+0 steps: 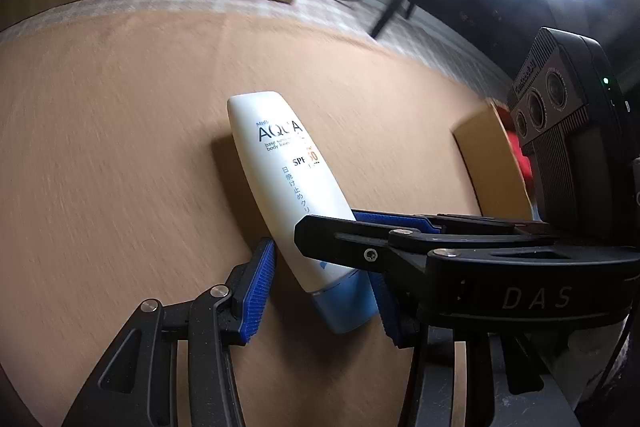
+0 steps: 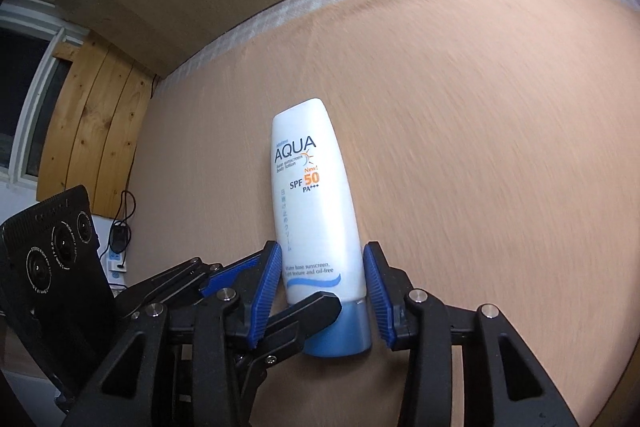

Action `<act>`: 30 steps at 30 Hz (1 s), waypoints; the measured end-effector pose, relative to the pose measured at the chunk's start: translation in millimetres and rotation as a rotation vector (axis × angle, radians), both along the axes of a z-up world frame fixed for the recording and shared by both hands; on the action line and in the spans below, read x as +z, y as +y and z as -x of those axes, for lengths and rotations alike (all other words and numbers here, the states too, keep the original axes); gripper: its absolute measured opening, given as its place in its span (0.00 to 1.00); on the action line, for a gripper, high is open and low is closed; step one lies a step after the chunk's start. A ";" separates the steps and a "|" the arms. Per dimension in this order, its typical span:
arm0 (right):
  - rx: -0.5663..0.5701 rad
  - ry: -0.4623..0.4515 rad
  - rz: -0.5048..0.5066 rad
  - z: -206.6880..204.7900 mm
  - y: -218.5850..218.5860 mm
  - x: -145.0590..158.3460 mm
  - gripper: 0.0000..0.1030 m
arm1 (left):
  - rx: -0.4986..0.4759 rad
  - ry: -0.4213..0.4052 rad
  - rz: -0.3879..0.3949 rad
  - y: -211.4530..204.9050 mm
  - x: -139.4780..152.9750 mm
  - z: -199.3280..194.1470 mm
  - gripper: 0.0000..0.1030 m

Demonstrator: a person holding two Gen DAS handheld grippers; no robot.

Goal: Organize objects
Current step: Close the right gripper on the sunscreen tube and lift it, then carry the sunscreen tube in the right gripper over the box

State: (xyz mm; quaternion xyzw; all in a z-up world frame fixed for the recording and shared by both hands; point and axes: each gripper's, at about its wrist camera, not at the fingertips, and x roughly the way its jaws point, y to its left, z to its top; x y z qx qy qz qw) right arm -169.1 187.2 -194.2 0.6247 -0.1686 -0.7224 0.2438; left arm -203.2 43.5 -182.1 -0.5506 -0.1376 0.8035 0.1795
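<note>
The tube (image 2: 316, 219) lies on the table (image 2: 500, 147). Both the left gripper (image 1: 320, 283) and the right gripper (image 2: 325, 291) clamp it near the blue cap (image 2: 340, 331).

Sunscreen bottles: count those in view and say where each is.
1. The sunscreen bottle lies on the brown table, blue cap toward the cameras, between the right tongs and also between the left tongs. The cardboard box may hide others.
</note>
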 end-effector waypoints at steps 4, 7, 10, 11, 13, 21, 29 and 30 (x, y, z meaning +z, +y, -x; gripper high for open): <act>-0.037 0.010 0.001 -33.7 17.2 1.5 0.38 | -0.026 -0.002 -0.002 16.6 1.2 -33.3 0.48; -0.071 0.024 -0.003 -57.2 29.4 4.6 0.38 | -0.044 -0.001 -0.003 30.2 4.4 -55.7 0.47; -0.103 0.038 0.004 -75.6 43.3 11.6 0.38 | -0.066 0.016 0.000 44.2 12.6 -73.9 0.47; -0.114 0.048 0.008 -81.0 49.3 15.6 0.38 | -0.078 0.028 0.003 50.8 17.2 -79.0 0.47; -0.138 0.065 0.014 -89.4 63.1 23.4 0.38 | -0.100 0.049 0.004 63.6 27.5 -86.3 0.47; -0.226 0.159 0.004 -104.7 115.6 64.6 0.38 | -0.185 0.134 -0.009 118.1 68.2 -92.0 0.47; -0.308 0.204 -0.004 -107.0 166.9 84.5 0.38 | -0.265 0.173 -0.014 172.6 87.8 -80.1 0.47; -0.317 0.207 -0.006 -106.7 172.2 85.7 0.38 | -0.273 0.175 -0.015 177.5 88.8 -78.6 0.47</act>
